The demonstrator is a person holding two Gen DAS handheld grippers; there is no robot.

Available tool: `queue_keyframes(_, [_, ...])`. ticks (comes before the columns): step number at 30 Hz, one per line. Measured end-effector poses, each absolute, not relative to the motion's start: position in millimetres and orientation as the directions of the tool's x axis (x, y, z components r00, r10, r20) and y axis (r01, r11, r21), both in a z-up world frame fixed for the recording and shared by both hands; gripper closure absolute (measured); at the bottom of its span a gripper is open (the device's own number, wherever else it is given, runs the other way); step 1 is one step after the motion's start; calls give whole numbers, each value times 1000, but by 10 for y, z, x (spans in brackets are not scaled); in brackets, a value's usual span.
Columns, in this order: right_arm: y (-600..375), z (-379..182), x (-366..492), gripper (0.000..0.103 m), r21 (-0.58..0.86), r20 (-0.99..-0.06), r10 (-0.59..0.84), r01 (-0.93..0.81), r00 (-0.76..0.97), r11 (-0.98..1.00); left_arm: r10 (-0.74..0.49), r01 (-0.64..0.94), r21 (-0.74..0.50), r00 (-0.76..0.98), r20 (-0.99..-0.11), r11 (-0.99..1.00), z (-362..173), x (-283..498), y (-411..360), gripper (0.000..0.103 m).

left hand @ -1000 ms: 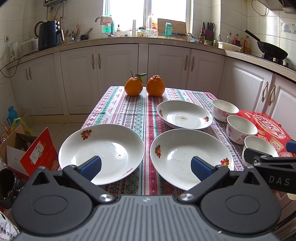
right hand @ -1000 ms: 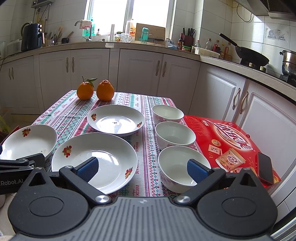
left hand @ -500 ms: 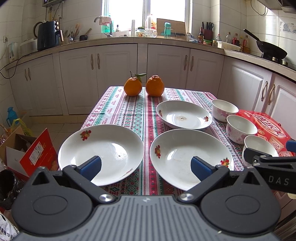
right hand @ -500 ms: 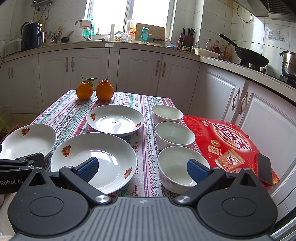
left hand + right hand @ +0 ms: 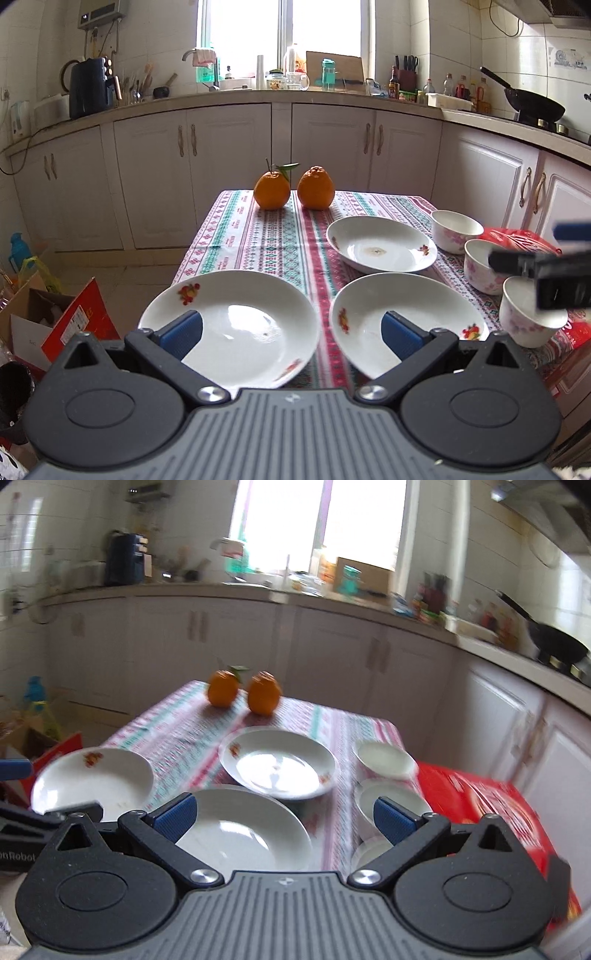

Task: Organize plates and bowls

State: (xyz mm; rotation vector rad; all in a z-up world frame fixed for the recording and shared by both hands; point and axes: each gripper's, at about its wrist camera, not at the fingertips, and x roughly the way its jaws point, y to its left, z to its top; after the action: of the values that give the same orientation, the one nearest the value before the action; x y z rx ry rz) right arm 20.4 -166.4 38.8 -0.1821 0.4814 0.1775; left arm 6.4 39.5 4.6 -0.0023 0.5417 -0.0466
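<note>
Three white plates with fruit prints lie on the patterned tablecloth: a near left plate (image 5: pixel 236 325), a near middle plate (image 5: pixel 402 317) and a far plate (image 5: pixel 380 249). Three white floral bowls stand in a row at the right: far (image 5: pixel 456 225), middle (image 5: pixel 480 264), near (image 5: pixel 528 317). My left gripper (image 5: pixel 291 330) is open and empty above the two near plates. My right gripper (image 5: pixel 284 816) is open and empty, raised above the near middle plate (image 5: pixel 243 830) and the bowls (image 5: pixel 384 757). It also shows at the right of the left wrist view (image 5: pixel 535 266).
Two oranges (image 5: pixel 291 188) stand at the far end of the table. A red box (image 5: pixel 491 808) lies at the table's right side. A cardboard box and bags (image 5: pixel 44 314) sit on the floor at the left. Kitchen cabinets and a worktop lie beyond.
My right gripper has risen and swung left, blurring its view; the bowls now sit lower and partly behind its fingers. My left gripper has risen slightly.
</note>
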Motion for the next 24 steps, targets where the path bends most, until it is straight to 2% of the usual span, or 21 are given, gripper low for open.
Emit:
queue_keyframes(6, [-1488, 506, 530, 0, -87, -447, 349, -428, 824, 900, -72, 70, -24, 834, -547, 997, -125, 47, 792, 1])
queue_keyframes(13, [-1045, 350, 1020, 0, 21, -558, 546, -647, 625, 762, -65, 76, -9, 788, -612, 997, -424, 71, 1128, 1])
queue_keyframes(18, [-765, 162, 1339, 0, 115, -648, 602, -722, 466, 682, -129, 143, -31, 749, -651, 989, -558, 187, 1235, 1])
queue_keyframes(24, [-481, 14, 1741, 0, 145, -717, 598, -762, 358, 631, -150, 170, -37, 722, -675, 985, -647, 339, 1292, 1])
